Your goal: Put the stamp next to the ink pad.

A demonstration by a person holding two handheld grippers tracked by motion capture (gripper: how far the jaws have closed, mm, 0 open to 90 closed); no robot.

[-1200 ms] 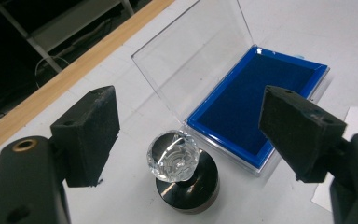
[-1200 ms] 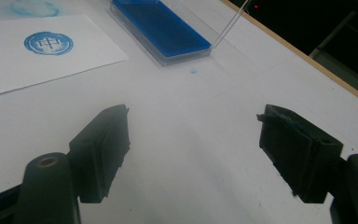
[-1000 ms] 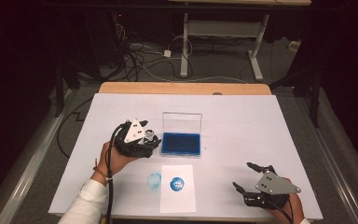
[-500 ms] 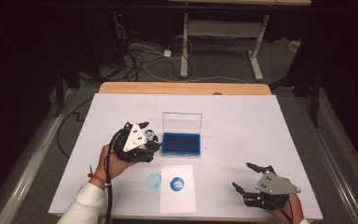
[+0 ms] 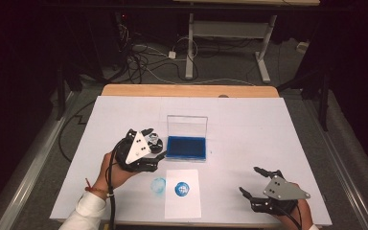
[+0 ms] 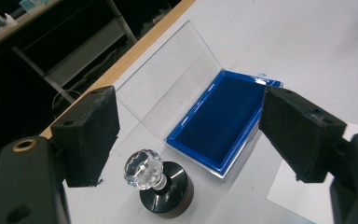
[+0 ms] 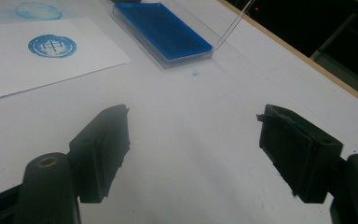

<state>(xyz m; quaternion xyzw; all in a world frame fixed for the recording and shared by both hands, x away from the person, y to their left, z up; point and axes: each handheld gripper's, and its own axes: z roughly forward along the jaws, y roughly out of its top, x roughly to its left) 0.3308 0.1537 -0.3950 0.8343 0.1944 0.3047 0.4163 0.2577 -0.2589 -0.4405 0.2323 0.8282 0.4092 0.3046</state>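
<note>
A stamp [image 6: 158,183] with a crystal knob on a black round base stands upright on the white table. It is just left of an open ink pad case [image 6: 223,116] with a blue pad and a raised clear lid. My left gripper [image 6: 191,128] is open, its jaws apart on either side of the stamp and not touching it. From above, the left gripper [image 5: 149,146] sits beside the stamp [image 5: 154,140] and the ink pad [image 5: 187,146]. My right gripper [image 5: 251,180] rests open near the front right edge, with nothing between its jaws [image 7: 193,149].
A white sheet of paper [image 5: 184,206] with a round blue stamp print [image 5: 182,188] lies at the front centre. A faint blue ring smudge [image 5: 158,184] marks the table to its left. Cables and desk legs lie beyond the far table edge [image 5: 187,90].
My left gripper has drawn back a little toward the near edge, while the stamp stays in place. The right gripper has not moved.
</note>
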